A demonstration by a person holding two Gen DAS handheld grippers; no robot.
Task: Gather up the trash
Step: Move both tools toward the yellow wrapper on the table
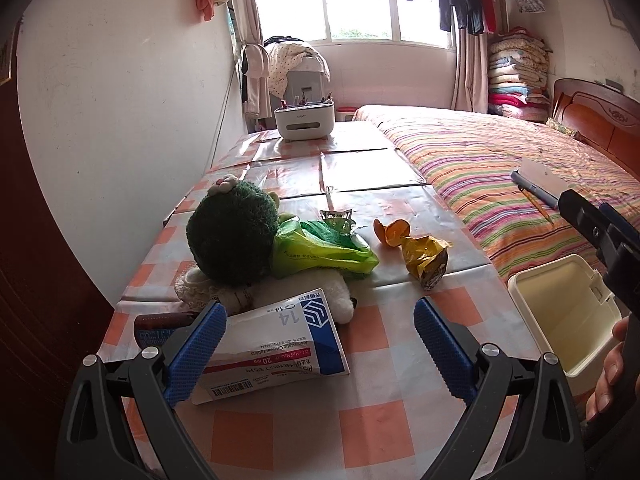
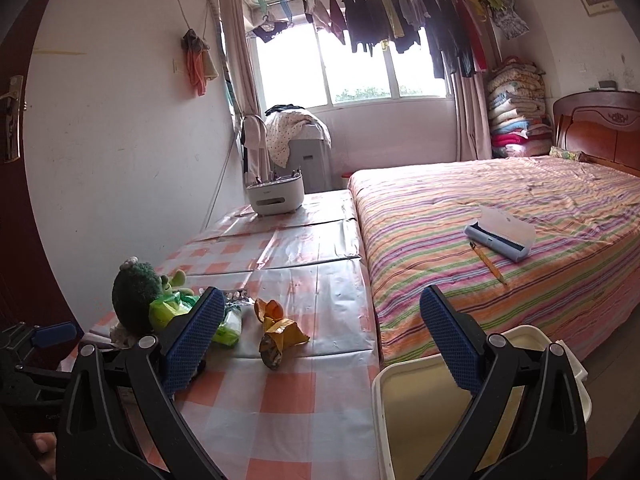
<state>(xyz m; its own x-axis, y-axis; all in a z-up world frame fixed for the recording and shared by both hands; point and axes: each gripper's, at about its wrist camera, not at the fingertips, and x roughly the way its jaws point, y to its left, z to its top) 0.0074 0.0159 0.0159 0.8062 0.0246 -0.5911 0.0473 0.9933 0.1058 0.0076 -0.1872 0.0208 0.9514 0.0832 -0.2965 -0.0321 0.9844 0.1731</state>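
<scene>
The collecting looks barely begun: the cream plastic bin [image 1: 568,312], standing open at the table's right edge beside the bed [image 2: 520,208], shows a bare interior as far as both views reach, and every piece of rubbish lies on the checked tablecloth [image 1: 380,432]. A white and blue medicine box [image 1: 276,344] lies nearest, between the wide-open fingers of the left gripper [image 1: 320,348], which holds nothing; its left pad overlaps the box's edge, though contact cannot be confirmed. Farther off lie a green plastic bag [image 1: 324,252], a small foil wrapper [image 1: 338,220], a piece of orange peel [image 1: 390,232] and a crumpled yellow snack packet [image 1: 426,260], all near a plush toy [image 1: 232,236] that is probably not trash. The right gripper [image 2: 320,344] hangs equally open and empty over the table edge and the bin. Only the left wrist view shows the medicine box and a dark red packet [image 1: 160,322] behind the left pad; only the right wrist view shows the whole pencil case [image 2: 502,240] and pencil [image 2: 488,262] on the bed, and the left gripper from the side.
</scene>
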